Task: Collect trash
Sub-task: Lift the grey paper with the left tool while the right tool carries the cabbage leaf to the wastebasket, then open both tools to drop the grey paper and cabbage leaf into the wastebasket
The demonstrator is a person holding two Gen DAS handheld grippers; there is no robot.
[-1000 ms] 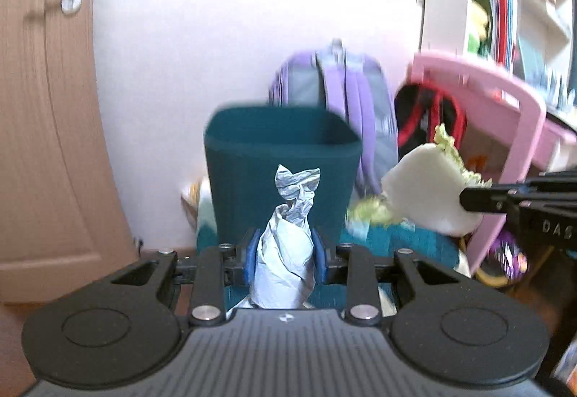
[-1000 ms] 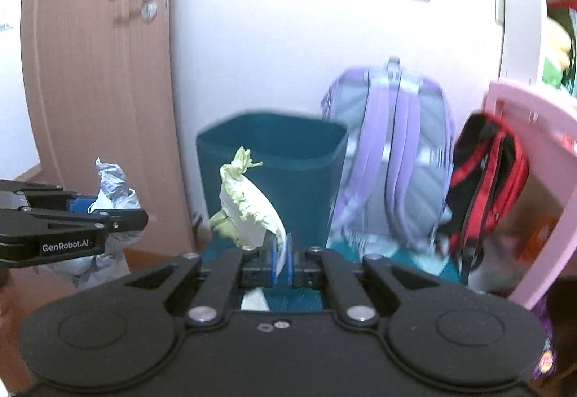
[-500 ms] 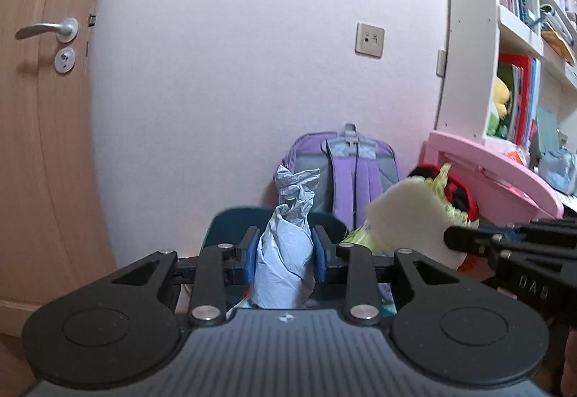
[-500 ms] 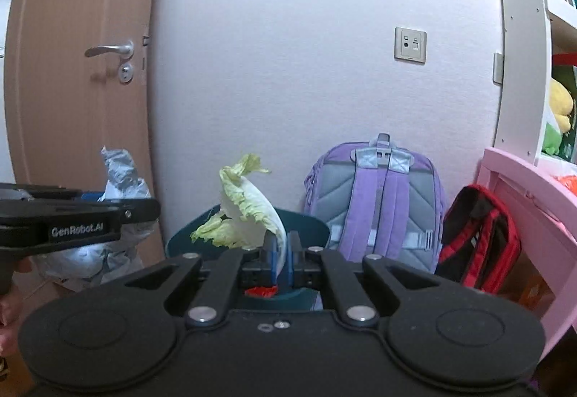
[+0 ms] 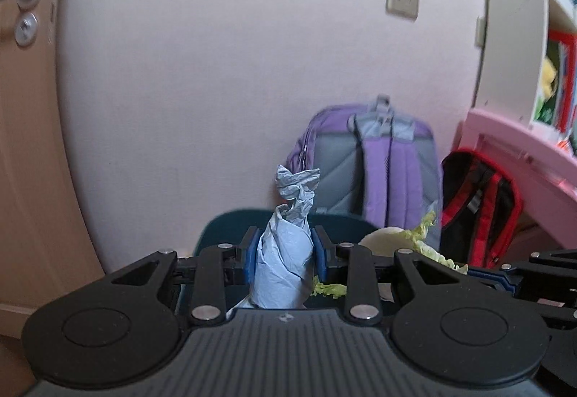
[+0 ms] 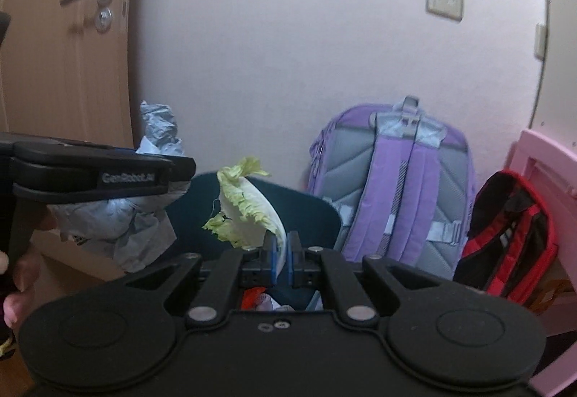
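Observation:
My left gripper [image 5: 285, 254] is shut on a crumpled grey-blue paper wad [image 5: 286, 252] that sticks up between its blue pads. In the right wrist view that paper wad [image 6: 119, 216] hangs under the left gripper [image 6: 180, 166] at the left. My right gripper [image 6: 283, 254] is shut on a pale green cabbage leaf [image 6: 249, 206], which also shows in the left wrist view as a cabbage leaf [image 5: 400, 238]. Both hold their loads over the dark teal bin [image 6: 313, 213], whose rim [image 5: 223, 220] lies just ahead. Some red and white scraps [image 6: 259, 299] lie inside the bin.
A purple backpack [image 6: 393, 188] leans on the white wall behind the bin, with a red-and-black backpack [image 6: 508, 234] to its right. A pink chair [image 5: 523, 144] and shelves stand at the right. A wooden door [image 6: 68, 36] is at the left.
Both grippers have come closer to the bin and stand higher over it; its rim has dropped low in both views. The paper and the leaf stay gripped.

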